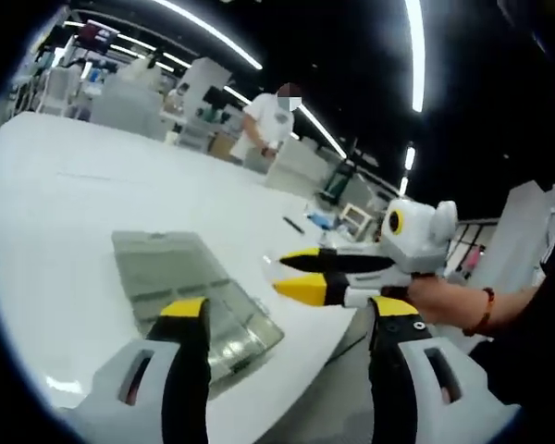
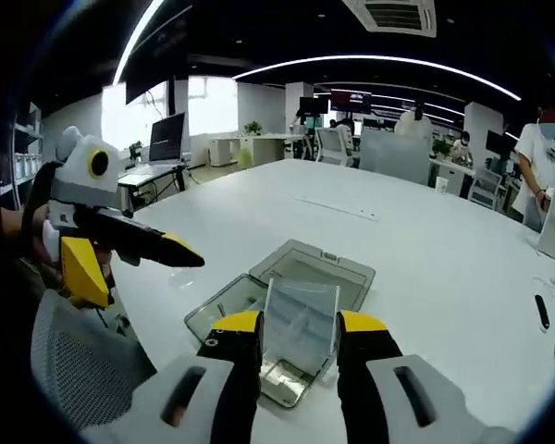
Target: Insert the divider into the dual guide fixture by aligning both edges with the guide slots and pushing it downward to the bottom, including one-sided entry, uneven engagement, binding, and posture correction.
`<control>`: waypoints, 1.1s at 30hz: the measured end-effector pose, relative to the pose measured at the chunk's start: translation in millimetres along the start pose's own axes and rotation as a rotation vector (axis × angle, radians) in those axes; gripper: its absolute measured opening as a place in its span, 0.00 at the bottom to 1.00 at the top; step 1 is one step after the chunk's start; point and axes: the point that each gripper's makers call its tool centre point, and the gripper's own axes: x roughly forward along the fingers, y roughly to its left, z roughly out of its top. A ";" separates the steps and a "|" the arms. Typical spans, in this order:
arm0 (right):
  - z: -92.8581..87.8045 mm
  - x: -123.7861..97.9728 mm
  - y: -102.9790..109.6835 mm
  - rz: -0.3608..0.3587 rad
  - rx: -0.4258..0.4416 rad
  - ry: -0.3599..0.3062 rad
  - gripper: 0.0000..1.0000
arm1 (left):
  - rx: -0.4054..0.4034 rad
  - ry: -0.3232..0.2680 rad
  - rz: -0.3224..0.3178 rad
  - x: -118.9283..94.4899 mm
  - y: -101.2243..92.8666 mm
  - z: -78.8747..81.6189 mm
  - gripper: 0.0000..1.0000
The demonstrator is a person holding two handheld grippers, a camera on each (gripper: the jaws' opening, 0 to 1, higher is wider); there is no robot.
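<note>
Your right hand-held gripper (image 2: 298, 335) is grasping the divider (image 2: 301, 316) above the fixture (image 2: 291, 277) on the tabletop (image 2: 425, 240); your left hand-held gripper (image 1: 287, 319) is apparently released.

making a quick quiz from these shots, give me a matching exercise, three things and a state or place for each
Things:
1. clear plastic divider
2. clear hinged plastic box
3. left gripper

States:
A. lying open on the white table
B. held upright between the right gripper jaws
C. jaws apart, holding nothing

Pairs: 1-B, 2-A, 3-C
</note>
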 end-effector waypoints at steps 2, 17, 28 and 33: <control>4.1 -0.2 2.9 0.007 -0.001 -0.015 0.27 | -0.009 -0.003 0.004 0.6 1.4 0.5 0.64; 15.3 -1.1 21.3 0.043 -0.001 -0.052 0.16 | -0.094 -0.025 0.003 3.2 7.3 6.3 0.45; -10.8 4.3 37.1 0.099 0.011 0.020 0.00 | -0.079 -0.072 0.139 -19.2 52.8 19.2 0.35; -21.6 3.1 48.7 0.117 0.025 0.042 0.00 | -0.162 -0.140 0.142 -46.8 61.1 21.0 0.36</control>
